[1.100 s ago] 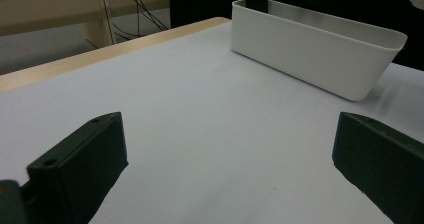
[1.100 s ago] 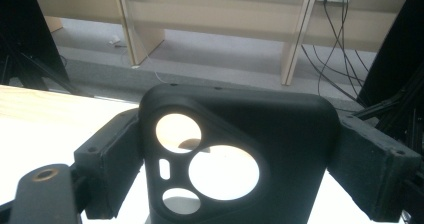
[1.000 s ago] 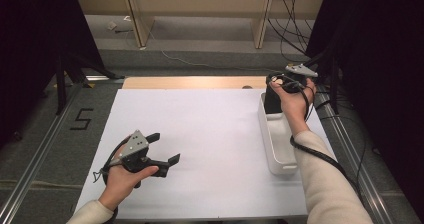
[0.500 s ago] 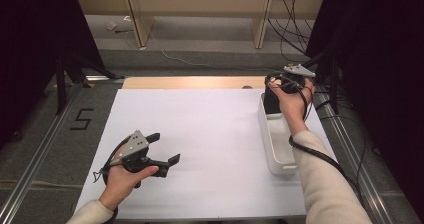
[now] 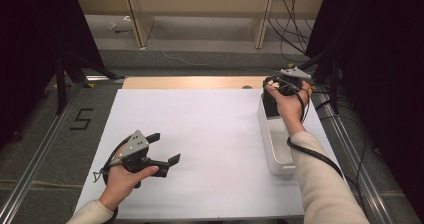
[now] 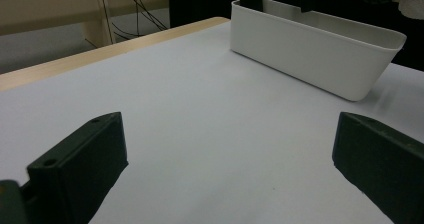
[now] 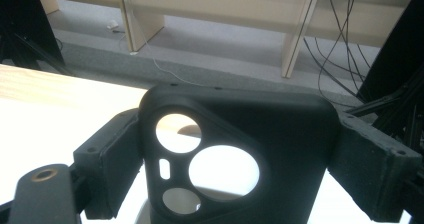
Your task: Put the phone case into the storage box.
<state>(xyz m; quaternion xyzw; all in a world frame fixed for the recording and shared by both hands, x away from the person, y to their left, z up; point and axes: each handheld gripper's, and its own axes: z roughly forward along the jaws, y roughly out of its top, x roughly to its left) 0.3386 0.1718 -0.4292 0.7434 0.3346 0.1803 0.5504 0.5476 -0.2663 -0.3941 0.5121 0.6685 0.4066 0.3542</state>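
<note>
A black phone case [image 7: 295, 129] with round camera cut-outs stands upright between the jaws of my right gripper [image 7: 240, 151], which is shut on its two sides. In the high view that right gripper [image 5: 271, 100] holds the phone case [image 5: 269, 106] over the far end of a white bin [image 5: 266, 139] at the table's right. My left gripper [image 5: 165, 148] rests low over the white table sheet [image 5: 210, 129] at the near left, jaws wide apart with nothing between them. The left gripper view shows the left gripper [image 6: 230, 164] open, facing the white bin [image 6: 310, 54].
A strip of bare wooden table edge [image 5: 190, 82] runs along the far side of the sheet. Metal rails [image 5: 35, 154] flank the table. Cables [image 5: 295, 14] and wooden shelf legs stand on the floor beyond. A cable [image 5: 320, 156] trails along the right forearm.
The right hand with the phone case has shifted only slightly over the bin's far end. The left gripper has not moved.
</note>
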